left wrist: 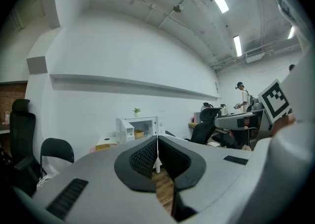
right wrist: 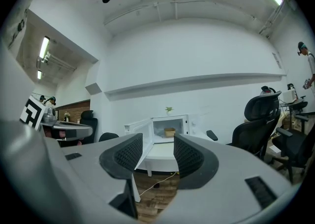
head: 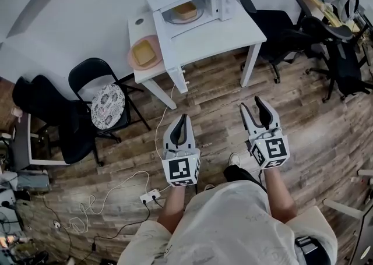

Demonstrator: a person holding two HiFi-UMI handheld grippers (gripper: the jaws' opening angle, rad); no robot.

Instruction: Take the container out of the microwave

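A white microwave (head: 217,2) stands on a white table (head: 224,32) against the far wall, its door (head: 166,24) swung open. Inside it sits a tan container (head: 186,10), also seen in the right gripper view as the container (right wrist: 170,132) in the open microwave (right wrist: 170,128). My left gripper (head: 184,119) is shut and empty, well short of the table. My right gripper (head: 255,106) is open and empty, also far from the microwave. In the left gripper view the microwave (left wrist: 139,129) is small above the closed jaws of my left gripper (left wrist: 157,142). My right gripper (right wrist: 158,146) frames the table.
A pink plate with a yellow dish (head: 145,53) lies on the table's left part. A black folding chair (head: 104,103) with a patterned cushion stands left. Black office chairs (head: 280,34) stand right of the table. Cables and a power strip (head: 150,196) lie on the wood floor.
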